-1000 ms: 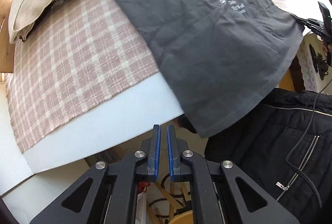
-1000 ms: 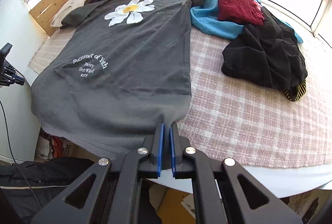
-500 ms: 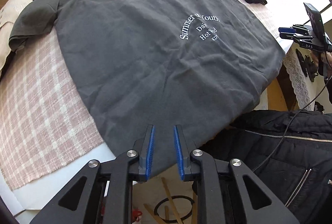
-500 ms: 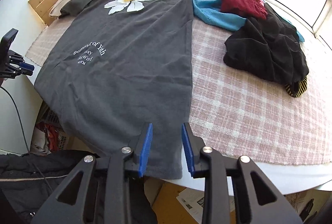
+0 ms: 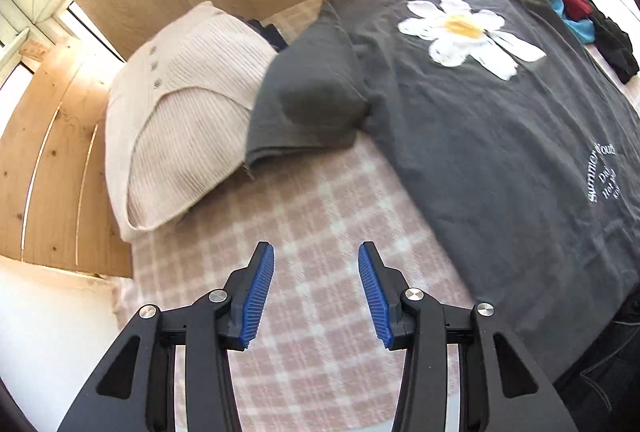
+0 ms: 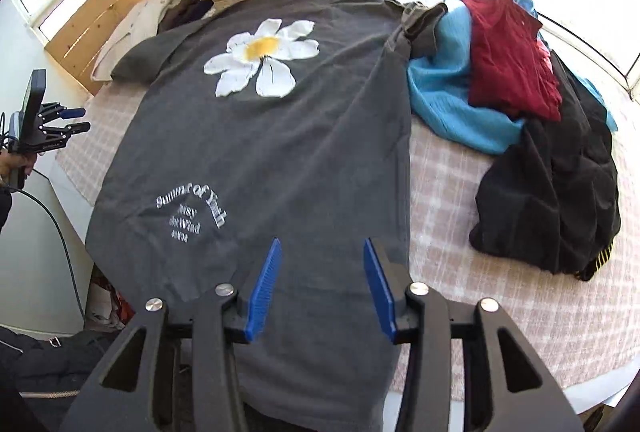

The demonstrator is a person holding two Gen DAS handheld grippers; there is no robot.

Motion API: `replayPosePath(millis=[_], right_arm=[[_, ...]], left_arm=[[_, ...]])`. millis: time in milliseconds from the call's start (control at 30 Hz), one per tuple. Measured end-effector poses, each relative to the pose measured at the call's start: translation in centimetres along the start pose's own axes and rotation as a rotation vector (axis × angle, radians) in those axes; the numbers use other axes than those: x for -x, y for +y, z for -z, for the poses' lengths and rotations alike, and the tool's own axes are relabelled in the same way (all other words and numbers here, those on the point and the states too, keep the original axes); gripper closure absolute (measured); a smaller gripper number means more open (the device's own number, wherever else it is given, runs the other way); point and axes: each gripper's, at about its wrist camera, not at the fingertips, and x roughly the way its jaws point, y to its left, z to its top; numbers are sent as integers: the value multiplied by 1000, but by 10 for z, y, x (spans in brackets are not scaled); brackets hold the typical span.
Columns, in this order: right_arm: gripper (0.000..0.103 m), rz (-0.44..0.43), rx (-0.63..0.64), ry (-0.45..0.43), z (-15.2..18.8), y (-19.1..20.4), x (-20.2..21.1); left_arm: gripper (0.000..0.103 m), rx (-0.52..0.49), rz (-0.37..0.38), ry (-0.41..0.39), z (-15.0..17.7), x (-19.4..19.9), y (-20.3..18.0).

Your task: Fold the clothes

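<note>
A dark grey T-shirt (image 6: 280,151) with a white daisy print and white lettering lies spread flat on the pink checked cloth, its hem hanging over the near table edge. It also shows in the left wrist view (image 5: 500,135), with its left sleeve (image 5: 316,103) lying on the cloth. My left gripper (image 5: 316,264) is open and empty above bare checked cloth, left of the shirt's side edge and short of the sleeve. My right gripper (image 6: 320,260) is open and empty above the shirt's lower part. The left gripper also appears far left in the right wrist view (image 6: 68,119).
A folded beige knit (image 5: 180,127) lies beside the sleeve against the wooden boards (image 5: 52,167). A pile of blue (image 6: 444,99), red (image 6: 508,51) and black (image 6: 560,183) clothes lies right of the shirt. A black jacket (image 6: 40,364) is below the table edge.
Both grippers let go of the shirt's hem corners and opened wide. The left gripper swung left and up toward the sleeve; the right moved forward over the shirt's lower part.
</note>
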Motion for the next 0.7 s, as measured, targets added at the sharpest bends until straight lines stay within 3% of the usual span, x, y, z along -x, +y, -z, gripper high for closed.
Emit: replayPosePath(millis=[200, 400, 533, 700], right_arm=[[54, -80, 124, -35, -125, 108, -59], [54, -234, 111, 1, -224, 208, -159], [54, -229, 79, 63, -261, 242, -221], [54, -193, 45, 144, -270, 253, -263]], left_arm=[[61, -59, -11, -8, -13, -41, 46], [61, -20, 67, -26, -20, -50, 51], [61, -5, 103, -57, -24, -46, 53], [61, -3, 93, -64, -22, -50, 59]])
